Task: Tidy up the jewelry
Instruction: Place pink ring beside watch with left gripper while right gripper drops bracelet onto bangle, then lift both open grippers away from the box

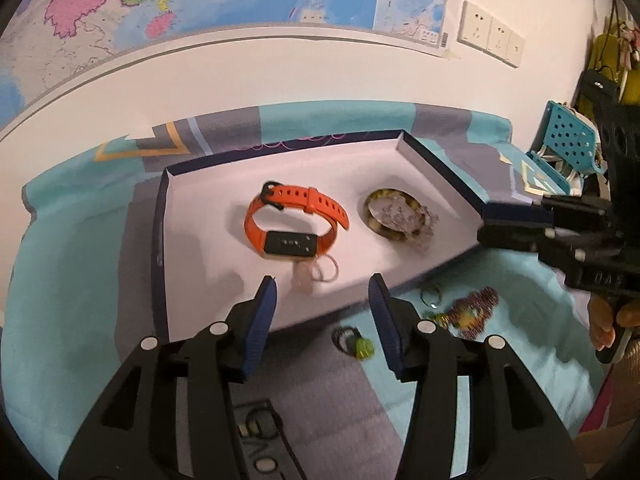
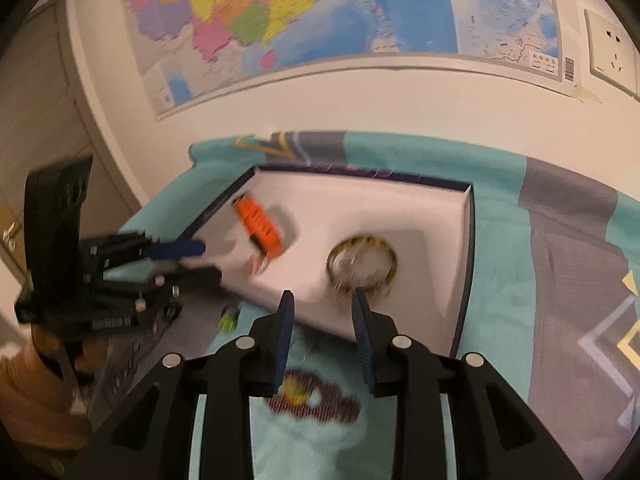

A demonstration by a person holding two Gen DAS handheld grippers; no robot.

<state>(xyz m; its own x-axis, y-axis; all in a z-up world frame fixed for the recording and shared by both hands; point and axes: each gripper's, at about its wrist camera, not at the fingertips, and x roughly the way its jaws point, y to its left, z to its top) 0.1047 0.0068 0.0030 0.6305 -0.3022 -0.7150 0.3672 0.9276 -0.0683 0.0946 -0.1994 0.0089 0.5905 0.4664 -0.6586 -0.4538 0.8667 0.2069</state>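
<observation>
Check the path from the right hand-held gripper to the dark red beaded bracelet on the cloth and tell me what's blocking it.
Nothing visible blocks it. The right hand-held gripper is open, and the dark red beaded bracelet lies bare on the teal cloth just below its fingers. The white tray, its likely destination, sits just beyond; only its low near edge is between.

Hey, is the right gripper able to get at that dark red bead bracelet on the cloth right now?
Probably yes. The right gripper is open and empty, and the dark red bead bracelet lies on the teal cloth just below its fingers, outside the box. Nothing covers it; the picture is blurred, though.
</observation>
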